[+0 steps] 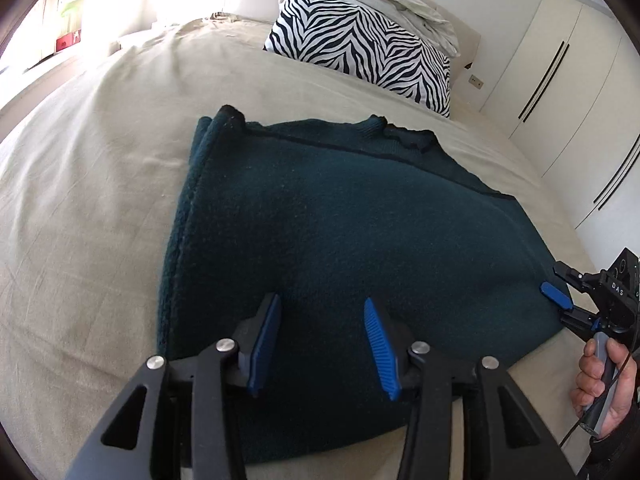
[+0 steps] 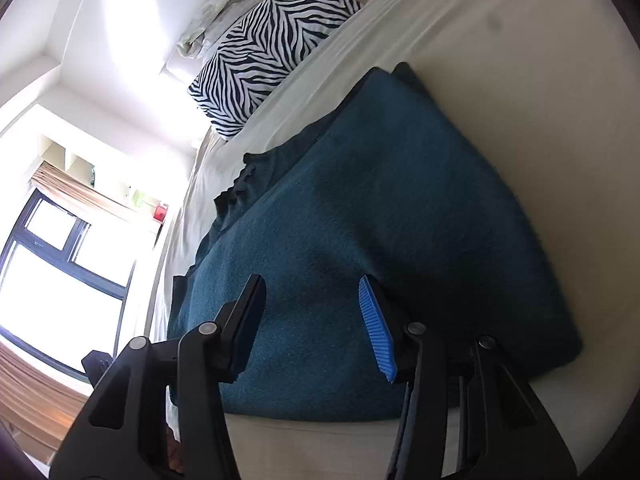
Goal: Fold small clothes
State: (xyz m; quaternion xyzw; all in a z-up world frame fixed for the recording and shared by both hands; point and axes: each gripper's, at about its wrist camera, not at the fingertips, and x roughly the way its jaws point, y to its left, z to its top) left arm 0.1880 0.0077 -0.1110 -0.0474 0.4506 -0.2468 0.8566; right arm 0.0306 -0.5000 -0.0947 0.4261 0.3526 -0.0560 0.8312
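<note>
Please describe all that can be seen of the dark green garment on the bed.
The dark green garment is a thick, fuzzy knit, perhaps wool. It lies flat on the beige bed cover, folded into a rough rectangle with at least two layers showing: a lower layer with a wavy edge sticks out on the far side, toward the zebra pillow. A seam runs along its left edge. The left gripper and the right gripper are both open above its near part, neither holding it.

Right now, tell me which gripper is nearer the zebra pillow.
Too close to call. The left gripper and right gripper both hover over the near edge of the teal sweater, the zebra pillow far beyond both.
</note>
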